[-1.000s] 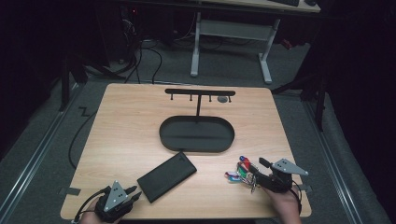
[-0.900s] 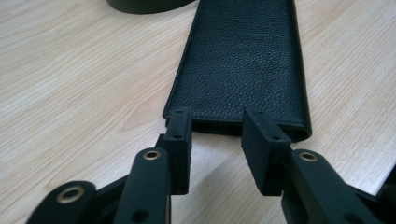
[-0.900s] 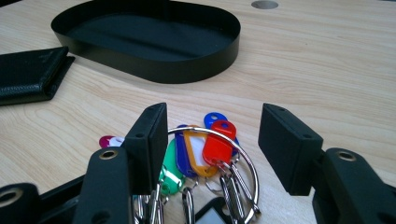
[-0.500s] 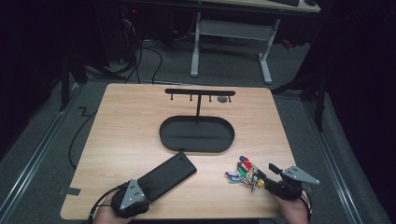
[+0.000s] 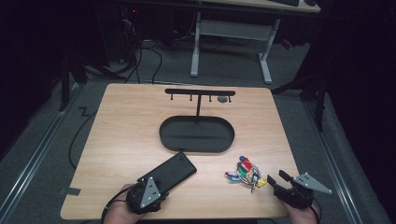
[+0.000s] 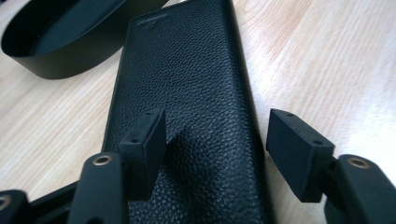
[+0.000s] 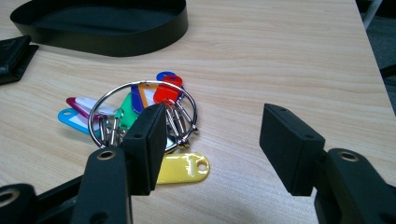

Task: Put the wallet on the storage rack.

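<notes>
Left gripper view, tool (image 6: 212, 140) spread over wallet (image 6: 187, 93), right tool (image 7: 212, 144) spread beside keys (image 7: 140, 109)

Setting: we record a lab or test workspace. Evidence: a light wooden worktop (image 5: 130, 135) standing alone in a dark room on grey carpet; beyond it, far ahead of the left hand-held gripper (image 5: 148, 183), we note a white-legged desk (image 5: 231, 32) with cables (image 5: 140, 51) trailing beneath, and metal floor rails (image 5: 32, 163) along both sides.

A dim room: grey floor (image 5: 42, 140), light wooden table (image 5: 126, 121), white-legged desk (image 5: 231, 32) behind.
</notes>
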`<state>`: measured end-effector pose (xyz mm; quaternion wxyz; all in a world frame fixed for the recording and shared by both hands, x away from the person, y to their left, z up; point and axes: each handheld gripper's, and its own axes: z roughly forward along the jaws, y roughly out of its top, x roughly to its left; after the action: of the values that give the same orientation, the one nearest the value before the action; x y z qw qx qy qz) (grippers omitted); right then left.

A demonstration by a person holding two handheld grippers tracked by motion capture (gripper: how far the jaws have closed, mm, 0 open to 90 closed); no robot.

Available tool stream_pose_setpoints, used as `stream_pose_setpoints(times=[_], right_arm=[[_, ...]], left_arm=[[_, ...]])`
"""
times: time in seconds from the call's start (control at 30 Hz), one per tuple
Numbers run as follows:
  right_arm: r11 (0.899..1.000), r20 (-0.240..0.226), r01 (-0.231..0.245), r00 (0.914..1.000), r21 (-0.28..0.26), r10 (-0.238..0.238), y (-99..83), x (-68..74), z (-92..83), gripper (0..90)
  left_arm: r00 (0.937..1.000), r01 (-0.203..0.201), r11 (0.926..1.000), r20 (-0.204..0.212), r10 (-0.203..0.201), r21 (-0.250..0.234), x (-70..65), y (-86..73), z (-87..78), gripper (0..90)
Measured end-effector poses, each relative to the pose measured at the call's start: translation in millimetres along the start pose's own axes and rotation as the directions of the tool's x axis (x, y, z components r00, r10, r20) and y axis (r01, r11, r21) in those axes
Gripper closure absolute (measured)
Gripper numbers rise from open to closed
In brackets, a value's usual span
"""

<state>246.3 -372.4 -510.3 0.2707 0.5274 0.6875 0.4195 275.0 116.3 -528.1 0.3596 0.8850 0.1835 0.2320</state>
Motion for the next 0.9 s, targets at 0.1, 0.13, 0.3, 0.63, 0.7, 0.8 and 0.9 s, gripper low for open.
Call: stream_pose_setpoints(times=[0.1,0.13,0.3,0.63,0.7,0.8,0.9], right_arm=[[1.000,0.002,-0.005,1.0000,0.006,0.005,-1.0,-1.1,1.8,41.8],[1.000,-0.001,-0.008,1.0000,0.009,0.008,-1.0,-1.5,2.8,41.8],[1.000,-0.008,0.006,0.9999,0.008,-0.006,-0.9,-1.0,4.0,41.8],[1.000,-0.009,-0.020,0.9998,-0.004,0.020,1.2,-3.3,3.7,41.7],[1.000,-0.010,-0.020,0.9998,-0.009,0.019,2.2,-3.5,3.7,41.8],[1.000,-0.020,-0.024,0.9995,-0.008,0.024,3.4,-2.8,6.9,41.8],[1.000,-0.032,-0.015,0.9994,-0.001,0.015,4.4,-1.6,10.9,41.8]], left_arm=[[0.9993,-0.031,0.9995,-0.023,0.031,0.007,-2.0,-0.2,2.3,37.3],[0.9992,-0.033,0.9995,-0.023,0.033,0.005,-1.9,-0.6,2.2,37.4],[0.9993,-0.033,0.9994,-0.020,0.033,-0.007,-0.7,-3.3,1.4,38.8],[0.9938,-0.095,0.9954,-0.057,0.096,0.012,-10.4,1.7,-0.5,57.0],[0.9947,-0.087,0.9962,-0.056,0.087,0.000,-9.8,0.2,-2.0,59.1],[0.9945,-0.081,0.9967,-0.067,0.081,-0.005,-10.3,-1.3,-3.8,64.7],[0.9933,-0.089,0.9960,-0.074,0.089,-0.004,-11.4,-1.4,-5.2,68.0]])
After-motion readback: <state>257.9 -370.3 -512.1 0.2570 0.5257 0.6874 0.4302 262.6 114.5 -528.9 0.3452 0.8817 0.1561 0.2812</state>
